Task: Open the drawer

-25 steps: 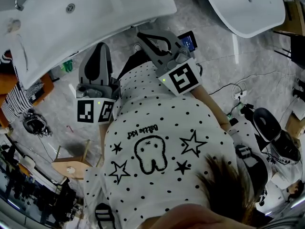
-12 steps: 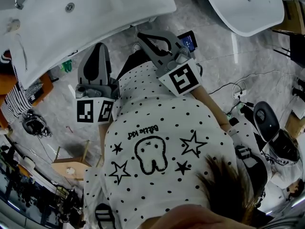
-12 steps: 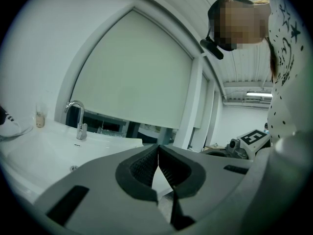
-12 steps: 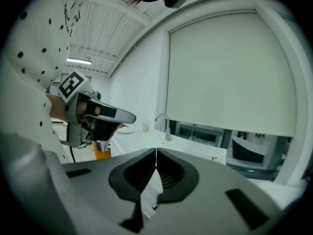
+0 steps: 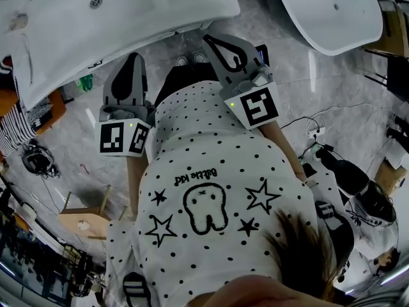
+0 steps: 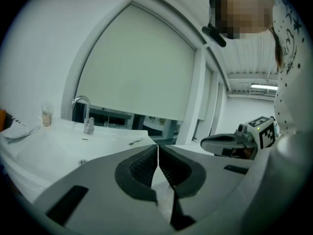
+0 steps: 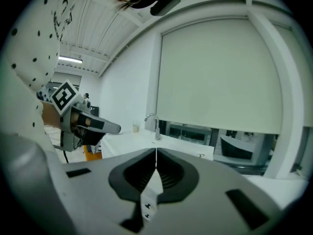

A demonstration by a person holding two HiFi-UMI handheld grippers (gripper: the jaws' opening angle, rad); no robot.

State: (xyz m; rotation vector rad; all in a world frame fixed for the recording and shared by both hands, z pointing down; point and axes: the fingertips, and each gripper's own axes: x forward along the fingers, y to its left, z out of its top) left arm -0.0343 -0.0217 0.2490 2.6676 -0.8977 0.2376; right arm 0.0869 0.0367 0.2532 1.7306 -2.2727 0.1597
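Observation:
No drawer front shows in any view. A white vanity counter (image 5: 160, 18) with a sink fills the top left of the head view, and its underside is hidden. My left gripper (image 5: 132, 57) is shut and empty, with its tips just below the counter's front edge. My right gripper (image 5: 207, 39) is also shut on nothing and points at the counter's right corner. In the left gripper view the shut jaws (image 6: 157, 147) face the counter top (image 6: 58, 146) and a chrome faucet (image 6: 84, 112). The right gripper view shows its closed jaws (image 7: 156, 152) and the same faucet (image 7: 153, 123).
A person in a white dotted shirt (image 5: 211, 190) fills the lower head view. A white tub (image 5: 326, 11) stands at the top right. Cables and gear (image 5: 339, 171) lie on the marble floor to the right, and a wooden stool (image 5: 83, 219) stands to the left.
In the head view the right gripper has shifted a little to the right and the left gripper sits slightly closer to the counter edge. Both stay shut.

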